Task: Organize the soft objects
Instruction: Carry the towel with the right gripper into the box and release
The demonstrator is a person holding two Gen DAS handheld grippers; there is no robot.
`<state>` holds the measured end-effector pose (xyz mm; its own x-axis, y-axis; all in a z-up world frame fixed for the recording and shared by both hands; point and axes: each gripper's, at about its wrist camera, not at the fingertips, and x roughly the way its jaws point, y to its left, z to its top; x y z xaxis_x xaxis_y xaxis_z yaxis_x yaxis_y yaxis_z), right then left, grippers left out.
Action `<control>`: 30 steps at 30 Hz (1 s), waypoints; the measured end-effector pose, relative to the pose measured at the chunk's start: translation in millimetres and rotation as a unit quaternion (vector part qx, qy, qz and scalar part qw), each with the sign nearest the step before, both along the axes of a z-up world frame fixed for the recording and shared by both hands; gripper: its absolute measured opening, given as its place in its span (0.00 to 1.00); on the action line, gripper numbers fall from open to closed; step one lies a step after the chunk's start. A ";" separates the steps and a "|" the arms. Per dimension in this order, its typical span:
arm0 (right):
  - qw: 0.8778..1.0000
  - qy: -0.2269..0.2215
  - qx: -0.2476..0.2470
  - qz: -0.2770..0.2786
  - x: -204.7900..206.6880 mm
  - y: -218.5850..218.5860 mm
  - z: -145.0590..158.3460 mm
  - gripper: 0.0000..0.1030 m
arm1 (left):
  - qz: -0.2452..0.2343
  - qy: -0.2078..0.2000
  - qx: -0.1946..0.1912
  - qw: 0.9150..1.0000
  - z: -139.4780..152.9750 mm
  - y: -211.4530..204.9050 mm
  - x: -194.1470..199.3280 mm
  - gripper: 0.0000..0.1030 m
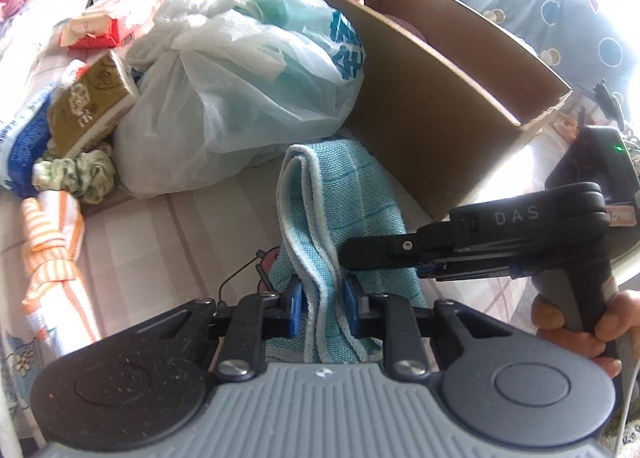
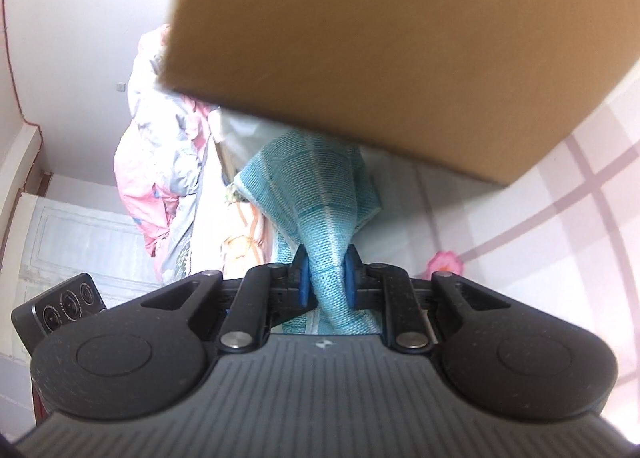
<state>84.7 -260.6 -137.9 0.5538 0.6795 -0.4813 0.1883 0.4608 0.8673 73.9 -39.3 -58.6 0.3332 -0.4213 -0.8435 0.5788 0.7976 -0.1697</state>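
A teal woven towel (image 1: 340,198) with pale edging is folded and held up above the bed. My left gripper (image 1: 322,302) is shut on its near folded edge. My right gripper (image 1: 348,256) comes in from the right in the left wrist view and is shut on the same towel beside my left one. In the right wrist view, my right gripper (image 2: 326,282) pinches a bunched part of the towel (image 2: 316,186) between its blue pads (image 2: 303,278). An open cardboard box (image 1: 432,90) stands just behind the towel, and its wall (image 2: 380,38) fills the top of the right wrist view.
A tied plastic bag (image 1: 236,98) of items sits left of the box. Packets (image 1: 112,18), a brown pack (image 1: 88,106), a green cloth (image 1: 76,174) and an orange striped cloth (image 1: 52,250) lie at the left on the checked bedsheet (image 1: 160,238). Bedding (image 2: 160,162) hangs beyond.
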 end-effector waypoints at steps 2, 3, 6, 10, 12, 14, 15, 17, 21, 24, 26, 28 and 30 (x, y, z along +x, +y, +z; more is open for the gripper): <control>1.000 -0.008 0.002 0.009 0.7 6.2 5.6 0.14 | 0.004 -0.017 0.001 1.000 12.7 6.0 -9.3 0.21; 1.000 -0.016 0.002 0.016 0.7 8.8 9.6 0.14 | 0.007 -0.025 0.001 1.000 19.0 8.9 -13.3 0.21; 0.999 -0.041 0.003 0.034 2.7 18.3 24.3 0.14 | 0.019 -0.051 0.000 0.999 40.5 17.0 -25.1 0.21; 0.995 -0.080 0.003 0.055 8.5 28.4 48.8 0.14 | 0.030 -0.087 -0.002 0.996 70.5 17.1 -35.8 0.21; 0.993 -0.099 0.001 0.060 14.1 30.1 62.7 0.14 | 0.030 -0.110 -0.002 0.994 89.6 11.4 -38.1 0.21; 0.991 -0.122 -0.004 0.062 20.6 26.9 80.5 0.14 | 0.026 -0.131 -0.006 0.991 108.2 4.5 -35.6 0.21; 0.989 -0.133 -0.008 0.062 22.9 21.5 88.8 0.14 | 0.023 -0.139 -0.010 0.990 115.8 -1.0 -33.8 0.21; 0.986 -0.154 -0.020 0.062 28.7 6.9 107.3 0.14 | 0.016 -0.153 -0.018 0.988 129.9 -13.8 -29.0 0.21; 0.981 -0.180 -0.042 0.051 38.4 -45.4 141.7 0.14 | -0.006 -0.173 -0.032 0.984 149.5 -53.4 -9.8 0.21; 0.980 -0.184 -0.058 0.041 51.7 -83.6 157.3 0.14 | -0.023 -0.178 -0.045 0.983 152.1 -88.2 6.6 0.21; 0.981 -0.176 -0.066 0.034 64.1 -115.7 167.3 0.14 | -0.031 -0.175 -0.049 0.983 149.5 -111.2 19.9 0.21; 0.983 -0.164 -0.077 0.031 77.8 -139.6 167.3 0.14 | -0.040 -0.168 -0.051 0.984 141.5 -137.4 35.5 0.21; 0.984 -0.150 -0.095 0.027 91.0 -165.2 164.1 0.14 | -0.044 -0.156 -0.047 0.986 132.4 -161.6 52.7 0.21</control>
